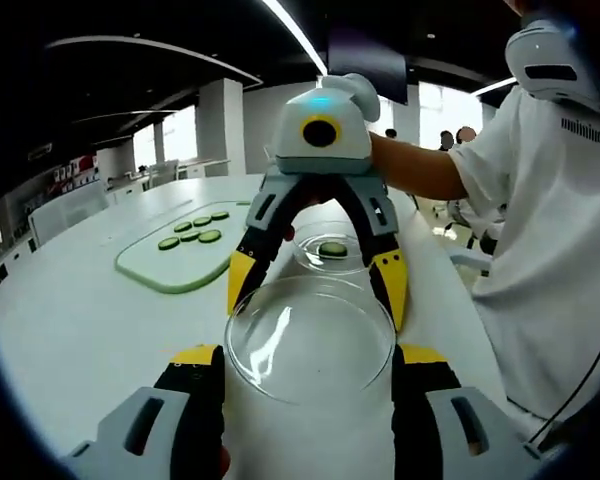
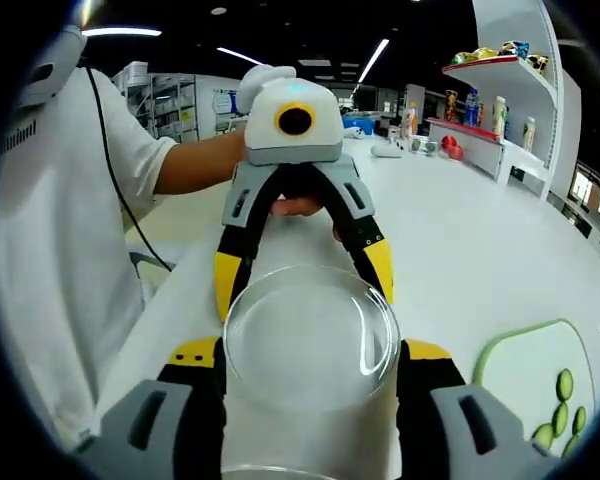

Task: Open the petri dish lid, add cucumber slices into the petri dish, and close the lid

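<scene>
Presently we find the left gripper with its yellow-tipped jaws set on either side of the clear round lid, the tips against the rim at its widest part. By all appearance they are clamped on it, and the lid is carried clear of the white table.

Facing it from the far side is the right gripper. Its jaws are spread about as wide as the lid, and their tips meet the lid's far rim. In the right gripper view the lid likewise sits between that gripper's own jaws, but we cannot tell whether they press on the rim or merely stand beside it.

The petri dish stands uncovered on the table just behind the right gripper, on the person's side. One cucumber slice lies flat inside it. The lid is near the dish but apart from it and not seated on it.

To the left in the left gripper view lies a pale green cutting board, well apart from the dish. Several more cucumber slices are laid out on it in a loose group. The same board and slices appear at the lower right of the right gripper view.

A person in a white shirt stands at the table edge, one bare forearm reaching to the right gripper.
</scene>
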Demonstrator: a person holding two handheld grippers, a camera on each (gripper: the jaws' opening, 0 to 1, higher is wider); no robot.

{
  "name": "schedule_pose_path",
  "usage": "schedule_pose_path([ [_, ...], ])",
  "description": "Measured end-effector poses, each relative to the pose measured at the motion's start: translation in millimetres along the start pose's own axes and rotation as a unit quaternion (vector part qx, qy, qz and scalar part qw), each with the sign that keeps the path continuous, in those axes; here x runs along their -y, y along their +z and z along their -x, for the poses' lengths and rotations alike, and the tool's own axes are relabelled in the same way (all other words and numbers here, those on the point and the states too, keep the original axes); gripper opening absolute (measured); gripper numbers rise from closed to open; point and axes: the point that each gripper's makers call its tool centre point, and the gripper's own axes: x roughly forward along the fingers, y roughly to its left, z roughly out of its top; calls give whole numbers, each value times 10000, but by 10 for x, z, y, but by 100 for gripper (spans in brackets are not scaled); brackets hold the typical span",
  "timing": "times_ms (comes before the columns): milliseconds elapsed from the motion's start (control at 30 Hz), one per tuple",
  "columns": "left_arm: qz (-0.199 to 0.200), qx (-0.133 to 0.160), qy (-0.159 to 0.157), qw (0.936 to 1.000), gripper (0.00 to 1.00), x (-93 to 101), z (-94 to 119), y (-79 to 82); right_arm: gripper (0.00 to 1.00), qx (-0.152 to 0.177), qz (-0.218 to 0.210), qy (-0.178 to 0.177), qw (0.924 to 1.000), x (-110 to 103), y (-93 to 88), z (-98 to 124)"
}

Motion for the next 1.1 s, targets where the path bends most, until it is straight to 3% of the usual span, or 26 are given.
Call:
schedule_pose_path([
  [1100, -146, 25, 47, 9999, 66, -14, 21, 94, 67, -69, 137, -82, 9998, 26, 60, 81],
])
